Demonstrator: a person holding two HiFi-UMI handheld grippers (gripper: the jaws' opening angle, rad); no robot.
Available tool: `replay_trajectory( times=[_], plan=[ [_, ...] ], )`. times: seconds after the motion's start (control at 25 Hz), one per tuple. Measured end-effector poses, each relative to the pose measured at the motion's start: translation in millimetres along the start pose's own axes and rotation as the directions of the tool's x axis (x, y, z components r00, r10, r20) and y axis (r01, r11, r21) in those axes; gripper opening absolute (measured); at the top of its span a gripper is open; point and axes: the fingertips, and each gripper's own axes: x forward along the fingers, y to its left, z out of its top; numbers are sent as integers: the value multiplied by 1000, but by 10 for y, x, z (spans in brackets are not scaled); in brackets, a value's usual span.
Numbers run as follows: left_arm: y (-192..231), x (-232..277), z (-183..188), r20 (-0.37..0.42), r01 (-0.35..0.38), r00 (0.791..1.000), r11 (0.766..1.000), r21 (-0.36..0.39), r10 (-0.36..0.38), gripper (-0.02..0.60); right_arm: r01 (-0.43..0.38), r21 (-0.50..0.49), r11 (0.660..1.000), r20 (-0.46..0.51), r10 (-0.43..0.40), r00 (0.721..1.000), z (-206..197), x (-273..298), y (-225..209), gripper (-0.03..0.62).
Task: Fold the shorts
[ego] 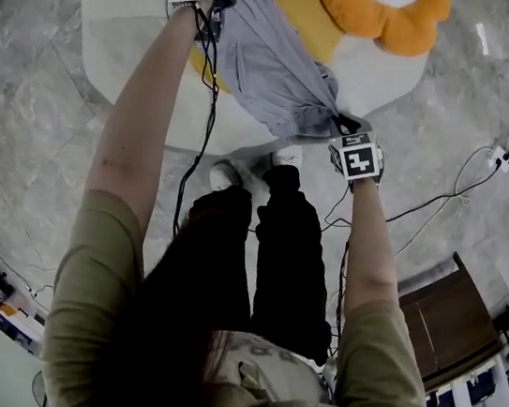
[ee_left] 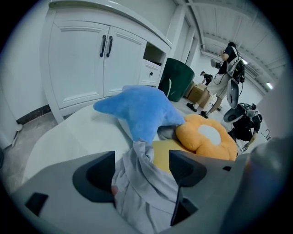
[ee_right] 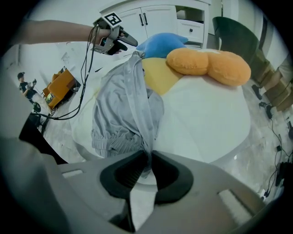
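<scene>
The round white table (ego: pixel 125 55) carries everything, and the grey shorts (ego: pixel 275 68) lie on it as a twisted band. They run from the far side, against the cushions, to the near edge, where the ribbed waistband sags over the rim. They are bunched rather than flat, so the step in hand looks like spreading them before any fold. It would go best on the bare part of the table, clear of the orange flower cushion (ego: pixel 387 14), the yellow cushion (ee_right: pixel 158 75) and the blue plush toy (ee_left: pixel 137 112), which crowd the far side and touch the cloth. The left gripper (ee_left: pixel 142 173), at the far end, has its jaws standing apart with a ridge of fabric loose between them and no squeeze on it. A firm bite on a hem or corner, not on a mid-cloth gather, seems the better hold there. The right gripper (ee_right: pixel 149 157), at the near edge, is clamped tight on a thin pinch of the shorts. Pulling the two ends gently apart and lowering them together should take out the twist. As for containers, none sits on the table. A dark green bin (ee_left: pixel 178 82) stands on the floor beside the white cabinet (ee_left: pixel 82 68), and its contents cannot be seen.
</scene>
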Motion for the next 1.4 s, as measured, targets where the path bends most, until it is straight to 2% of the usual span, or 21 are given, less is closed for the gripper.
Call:
replay_trajectory(
  times=[0.04,0.08,0.12,0.16,0.24,0.32,0.44,0.56,0.68,0.8,0.96,1.12,1.28,1.32,1.4],
  plan=[
    [33,-53,-14,-5,-3,1000,1000,-4,3,354,-3,4,1000,1,3,1000,9,-16,34,51],
    [59,-90,-42,-12,-1,1000,1000,-11,1,357,-13,5,1000,-2,13,1000,6,-26,71,113],
    [78,-94,-83,-19,8,1000,1000,-21,-9,360,-28,2,1000,-10,28,1000,-4,-31,102,216],
    [93,-70,-125,-20,24,1000,999,-31,-25,362,-44,-6,999,-17,44,999,-9,-41,128,257],
    [92,-97,-152,-12,44,999,998,-40,-45,363,-58,-42,997,-23,58,998,24,-96,160,258],
    [18,-358,-85,-13,36,999,999,-20,-36,364,-63,-82,995,-19,61,998,81,-188,176,258],
    [-53,-673,-118,-34,21,999,999,46,-19,362,-80,-129,988,-6,80,997,201,-347,255,258],
    [-125,-988,-303,-71,30,997,992,119,-22,364,-98,-200,975,18,104,994,339,-570,438,258],
    [-263,-1384,-566,-139,56,990,976,208,-27,364,-107,-267,958,59,127,990,505,-857,651,258],
    [-379,-1801,-765,-159,78,987,950,302,-31,364,-107,-335,936,57,134,989,547,-1135,813,258],
    [-505,-2294,-1140,-217,106,976,938,330,-34,363,-99,-399,912,28,119,992,528,-1459,928,258],
    [-726,-2644,-1606,-284,137,958,937,320,-42,363,-113,-509,853,-18,121,993,448,-1666,1028,258],
    [-1195,-2867,-2035,-314,167,947,932,323,-61,364,-138,-575,806,-54,130,990,293,-1793,951,258],
    [-1332,-2890,-2134,-315,167,947,926,339,-55,364,-144,-598,788,-57,138,989,258,-1806,917,258],
    [-1598,-2846,-2248,-306,144,951,922,360,-29,364,-162,-662,732,-62,162,985,227,-1795,802,258]
  ],
)
